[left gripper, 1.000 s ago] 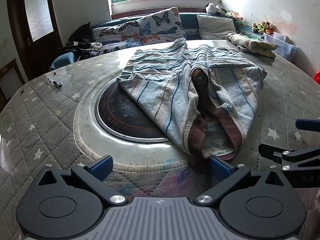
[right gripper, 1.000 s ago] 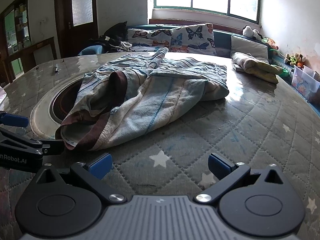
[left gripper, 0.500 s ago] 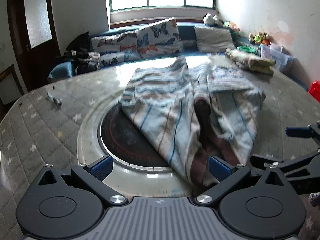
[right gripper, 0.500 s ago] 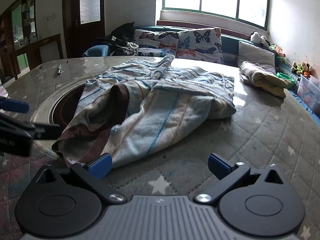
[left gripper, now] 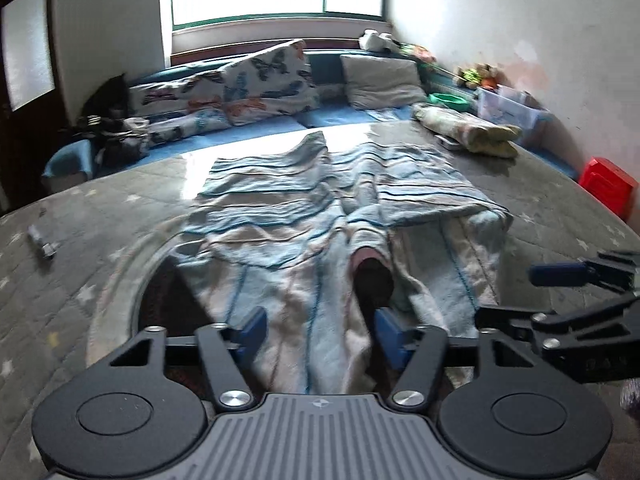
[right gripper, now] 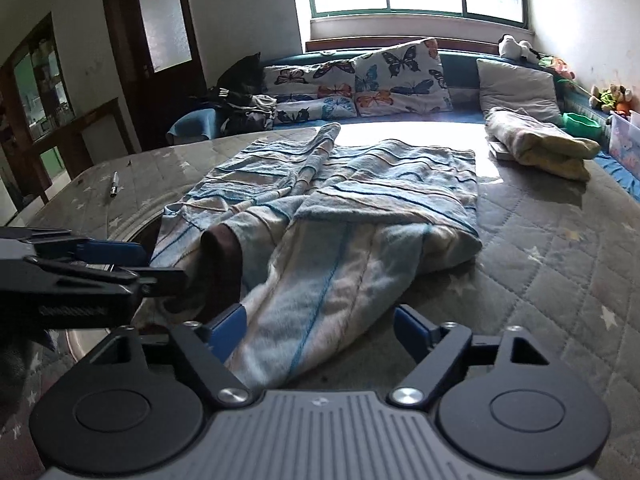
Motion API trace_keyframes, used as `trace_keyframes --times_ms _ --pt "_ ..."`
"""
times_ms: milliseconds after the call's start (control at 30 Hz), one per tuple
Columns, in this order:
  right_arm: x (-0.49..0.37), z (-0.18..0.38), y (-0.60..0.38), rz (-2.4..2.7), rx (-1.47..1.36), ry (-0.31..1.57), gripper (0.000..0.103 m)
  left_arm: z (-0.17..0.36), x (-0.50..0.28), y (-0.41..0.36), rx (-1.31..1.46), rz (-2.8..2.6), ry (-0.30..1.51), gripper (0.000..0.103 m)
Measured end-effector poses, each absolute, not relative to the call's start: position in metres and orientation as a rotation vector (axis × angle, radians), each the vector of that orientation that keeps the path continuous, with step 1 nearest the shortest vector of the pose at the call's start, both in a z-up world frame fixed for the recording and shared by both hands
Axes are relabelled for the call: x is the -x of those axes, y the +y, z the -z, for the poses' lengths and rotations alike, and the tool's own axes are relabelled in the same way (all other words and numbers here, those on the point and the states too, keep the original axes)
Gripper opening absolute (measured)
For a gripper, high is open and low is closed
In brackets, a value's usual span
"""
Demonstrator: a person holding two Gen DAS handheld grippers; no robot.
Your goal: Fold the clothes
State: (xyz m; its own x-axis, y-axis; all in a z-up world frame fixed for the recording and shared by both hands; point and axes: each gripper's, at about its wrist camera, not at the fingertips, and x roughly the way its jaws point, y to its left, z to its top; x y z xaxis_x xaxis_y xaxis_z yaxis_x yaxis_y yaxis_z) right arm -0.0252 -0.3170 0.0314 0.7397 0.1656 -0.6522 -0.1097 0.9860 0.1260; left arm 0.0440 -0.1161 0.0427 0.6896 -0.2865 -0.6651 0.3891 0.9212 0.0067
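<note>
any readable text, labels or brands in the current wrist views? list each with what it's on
None can be read.
Light lettering on the side of the left hand-held gripper, seen in the right wrist view: too blurred to read.
Faint raised letters on the body of the right hand-held gripper, seen in the left wrist view: too dark to read.
Striped garment: no label visible.

A big soft cloth (left gripper: 320, 216) with light blue, white and tan stripes lies spread out on the grey surface (right gripper: 560, 264) with little stars. It is wrinkled, not flat. Its far half has stripes going across, and one far edge is bunched up into a ridge. Its near half has stripes running toward each tool. A dark brown edge (right gripper: 222, 264) shows where the cloth is folded over. The near end lies between the fingers of both tools.
</note>
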Motion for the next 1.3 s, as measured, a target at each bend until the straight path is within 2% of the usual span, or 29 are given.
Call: trace_keyframes --times_ms 33,133,200,367,467,633,700,1100,1300 --pt "0.021 -0.031 -0.316 -0.158 -0.079 0.727 0.077 -0.041 -0.047 -0.117 -0.163 0.39 0.72 0.038" --pt "0.011 -0.029 -0.313 -0.186 -0.08 0.738 0.07 -0.035 -0.054 -0.118 -0.182 0.412 0.737 0.017" --pt "0.003 -0.027 -0.31 -0.208 -0.094 0.753 0.066 -0.031 -0.057 -0.116 -0.191 0.412 0.742 0.01" --pt "-0.014 -0.022 -0.299 -0.244 -0.089 0.783 0.057 -0.032 -0.056 -0.105 -0.157 0.403 0.735 0.005" --pt "-0.022 -0.017 -0.289 -0.267 -0.069 0.804 0.045 -0.035 -0.056 -0.101 -0.147 0.393 0.722 0.004" --pt "-0.026 -0.011 -0.28 -0.288 -0.039 0.832 0.016 -0.042 -0.054 -0.087 -0.12 0.363 0.707 0.003" --pt "-0.021 -0.013 -0.284 -0.282 -0.033 0.829 0.007 -0.044 -0.05 -0.079 -0.107 0.345 0.704 0.003" --pt "0.04 -0.041 -0.315 -0.289 -0.017 0.77 0.005 -0.059 0.007 -0.037 -0.052 0.285 0.68 0.002" --pt "0.091 -0.044 -0.321 -0.356 0.001 0.809 0.005 -0.059 0.054 -0.023 -0.058 0.305 0.698 0.002"
